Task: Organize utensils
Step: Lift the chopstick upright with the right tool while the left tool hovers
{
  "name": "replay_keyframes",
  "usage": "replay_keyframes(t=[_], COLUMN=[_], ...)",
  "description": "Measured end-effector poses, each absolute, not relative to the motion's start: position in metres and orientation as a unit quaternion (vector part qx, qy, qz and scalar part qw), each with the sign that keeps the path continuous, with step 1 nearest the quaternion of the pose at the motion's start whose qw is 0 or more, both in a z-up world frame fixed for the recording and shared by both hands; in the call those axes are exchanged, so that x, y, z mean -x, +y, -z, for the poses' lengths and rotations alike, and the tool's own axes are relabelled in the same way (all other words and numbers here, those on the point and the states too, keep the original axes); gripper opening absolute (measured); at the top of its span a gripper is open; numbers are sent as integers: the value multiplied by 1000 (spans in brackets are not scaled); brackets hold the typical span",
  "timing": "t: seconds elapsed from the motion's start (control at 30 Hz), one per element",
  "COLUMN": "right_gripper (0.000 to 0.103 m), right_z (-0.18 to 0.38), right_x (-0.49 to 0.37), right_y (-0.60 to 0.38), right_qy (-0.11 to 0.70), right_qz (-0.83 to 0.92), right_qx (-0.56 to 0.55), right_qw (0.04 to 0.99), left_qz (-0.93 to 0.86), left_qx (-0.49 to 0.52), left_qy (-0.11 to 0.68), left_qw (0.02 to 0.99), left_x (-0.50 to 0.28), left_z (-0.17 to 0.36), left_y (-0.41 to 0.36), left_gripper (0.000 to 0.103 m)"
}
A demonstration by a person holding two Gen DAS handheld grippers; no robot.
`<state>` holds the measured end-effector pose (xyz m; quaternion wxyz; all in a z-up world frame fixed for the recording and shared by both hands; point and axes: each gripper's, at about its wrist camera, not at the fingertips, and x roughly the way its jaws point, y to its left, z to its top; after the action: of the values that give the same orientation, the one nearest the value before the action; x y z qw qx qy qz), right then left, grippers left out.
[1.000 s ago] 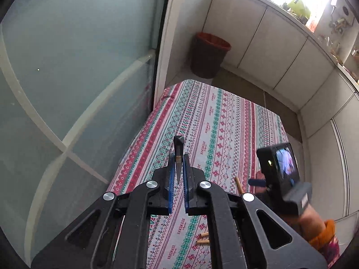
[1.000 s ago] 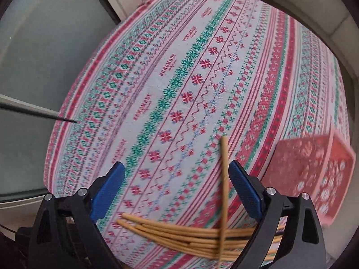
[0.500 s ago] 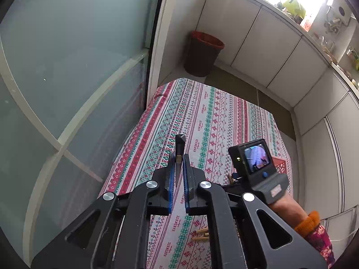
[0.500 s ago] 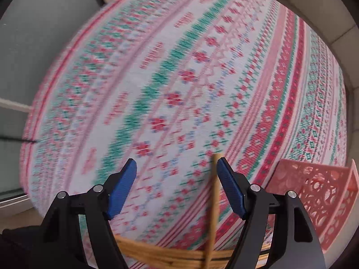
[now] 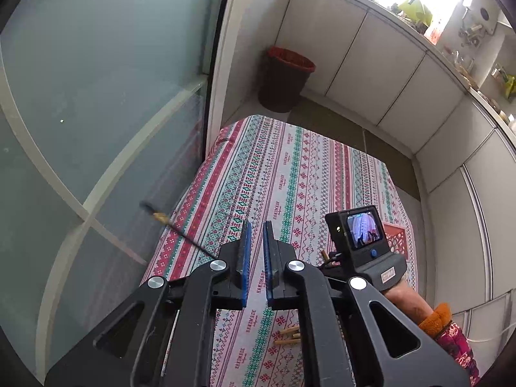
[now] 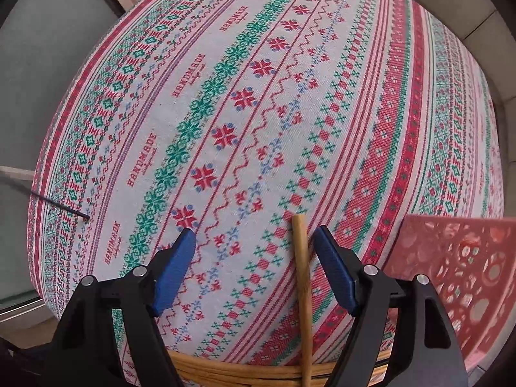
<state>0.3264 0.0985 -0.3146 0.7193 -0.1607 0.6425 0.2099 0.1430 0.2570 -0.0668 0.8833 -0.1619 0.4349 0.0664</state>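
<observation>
My left gripper (image 5: 254, 229) is slightly open and empty, held above the patterned tablecloth (image 5: 290, 174). A dark chopstick (image 5: 180, 230) lies at the table's left edge, its gold-banded end sticking out over the side; its tip also shows in the right wrist view (image 6: 61, 208). My right gripper (image 6: 254, 242) is open low over the cloth, with a wooden chopstick (image 6: 301, 277) between its fingers, close to the right pad (image 6: 333, 271). Several more wooden chopsticks (image 6: 245, 371) lie crosswise below it. Their ends show in the left wrist view (image 5: 288, 335).
A red perforated basket (image 6: 458, 267) sits on the table to the right of my right gripper; it also shows in the left wrist view (image 5: 398, 238). A glass partition (image 5: 96, 96) borders the table's left side. A brown bin (image 5: 283, 79) and white cabinets stand beyond.
My left gripper has opened and let go of the dark chopstick, which now lies at the table's left edge. My right gripper has lowered and narrowed around the wooden chopstick.
</observation>
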Motion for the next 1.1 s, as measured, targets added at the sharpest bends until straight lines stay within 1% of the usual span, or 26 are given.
replay_keyframes(t=[0.03, 0.07, 0.1, 0.13, 0.17, 0.2, 0.23, 0.37, 0.43, 0.5, 0.53, 0.57, 0.6, 0.63, 0.67, 0.73, 0.77, 0.8, 0.87, 0.9, 0.93, 1.07, 1.1], right_gripper=[53, 28, 13, 12, 8, 8, 8, 8, 8, 16, 29, 45, 50, 52, 52, 49, 39, 33, 16, 10, 8, 7, 7], right_z=[311, 310, 310, 313, 314, 315, 316, 320, 323, 325, 326, 326, 325, 326, 327, 326, 326, 326, 327, 329, 331, 330, 320], right_x=[-318, -315, -312, -307, -303, -298, -290, -269, -262, -258, -255, -250, -243, -239, -231, -221, -216, -210, -205, -205, -207, -211, -216], right_y=[101, 100, 99, 99, 99, 100, 100, 100, 99, 96, 95, 94, 90, 90, 93, 97, 99, 101, 102, 98, 90, 67, 56], right_qy=[640, 644, 651, 658, 660, 658, 660, 664, 667, 677, 684, 688, 688, 686, 680, 672, 669, 665, 662, 661, 661, 650, 645], right_qz=[-212, -215, -218, -219, -217, -218, -222, -240, -246, -263, -272, -278, -281, -283, -283, -274, -265, -253, -243, -238, -240, -238, -235], right_qx=[158, 144, 122, 107, 105, 104, 99, 91, 89, 80, 69, 63, 64, 70, 83, 94, 102, 116, 124, 123, 116, 93, 94], right_qw=[721, 720, 716, 712, 712, 713, 711, 703, 698, 683, 674, 668, 666, 666, 671, 681, 687, 694, 698, 701, 701, 715, 722], left_qz=[-62, -58, -57, -55, -50, -47, -55, -74, -63, -36, -17, -5, 1, 5, 9, 31, 40, 45, 54, 59, 62, 70, 75], left_qx=[160, 158, 158, 154, 148, 144, 146, 122, 85, 50, 24, 4, -11, -37, -53, -83, -98, -109, -143, -159, -165, -187, -187], left_qy=[436, 438, 439, 446, 460, 471, 485, 549, 594, 633, 655, 667, 674, 678, 675, 657, 648, 643, 637, 640, 642, 644, 641], left_qw=[883, 883, 883, 880, 874, 869, 861, 823, 797, 772, 755, 745, 739, 734, 735, 748, 754, 757, 756, 749, 746, 739, 741], left_x=[-143, -143, -142, -143, -146, -148, -150, -163, -171, -177, -179, -181, -181, -183, -184, -190, -193, -194, -198, -200, -200, -202, -203], left_z=[66, 65, 66, 68, 73, 78, 87, 124, 149, 175, 194, 206, 214, 223, 227, 229, 229, 230, 237, 243, 247, 258, 257], left_y=[259, 262, 264, 268, 271, 272, 277, 280, 269, 255, 244, 237, 234, 227, 224, 216, 213, 211, 207, 205, 203, 201, 200], left_gripper=[8, 8, 8, 11, 15, 23, 26, 31, 40, 45, 47, 47, 48, 48, 48, 50, 51, 53, 56, 57, 58, 60, 61])
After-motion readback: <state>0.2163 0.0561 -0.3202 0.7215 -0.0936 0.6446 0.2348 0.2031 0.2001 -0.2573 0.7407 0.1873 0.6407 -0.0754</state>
